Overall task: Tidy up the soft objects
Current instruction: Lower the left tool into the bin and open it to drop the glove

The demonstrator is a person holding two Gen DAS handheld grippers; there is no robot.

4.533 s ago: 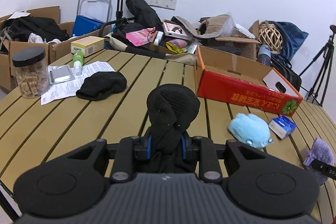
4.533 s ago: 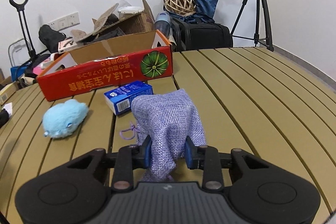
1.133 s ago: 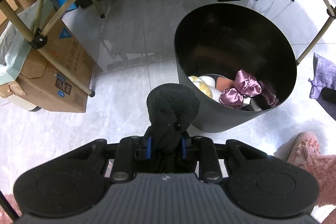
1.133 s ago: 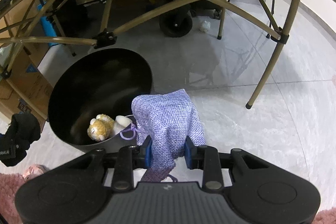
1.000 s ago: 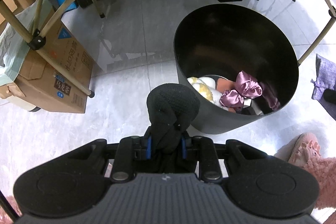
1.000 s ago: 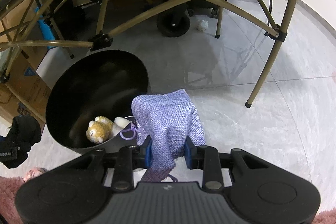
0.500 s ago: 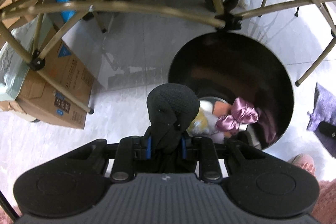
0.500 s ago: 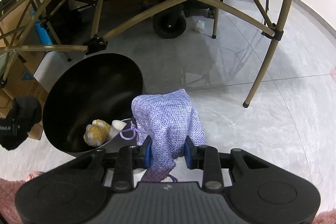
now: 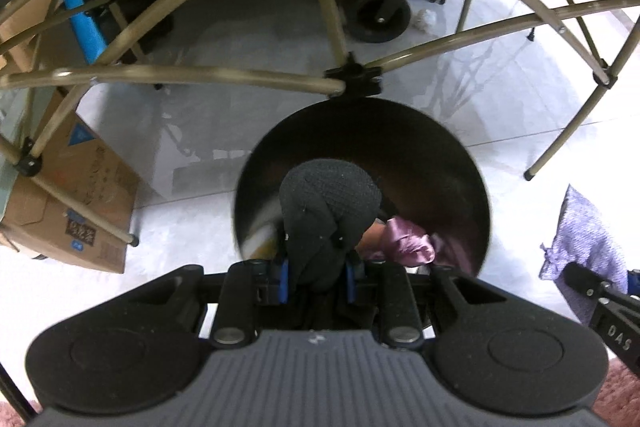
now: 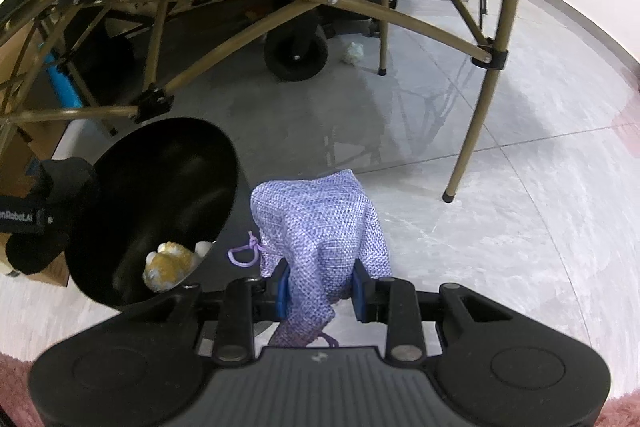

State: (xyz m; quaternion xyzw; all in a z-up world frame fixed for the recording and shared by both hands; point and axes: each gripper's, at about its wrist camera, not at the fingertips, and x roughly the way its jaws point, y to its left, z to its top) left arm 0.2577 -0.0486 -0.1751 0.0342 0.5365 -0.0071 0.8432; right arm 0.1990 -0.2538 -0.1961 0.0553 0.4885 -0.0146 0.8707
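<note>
Cardboard box (image 9: pixel 76 203) sits on the pale floor at the far left, under the tan table legs (image 9: pixel 208 75). Next, the left gripper (image 9: pixel 316 269) pinches a black knit hat (image 9: pixel 330 203), held over the open mouth of the black bin (image 9: pixel 460 163); a pink satin bow (image 9: pixel 408 241) and a yellow plush toy (image 10: pixel 166 265) lie inside. Right of the bin, the right gripper (image 10: pixel 318 291) clamps a purple woven pouch (image 10: pixel 320 219) above bare floor, beside the rim.
</note>
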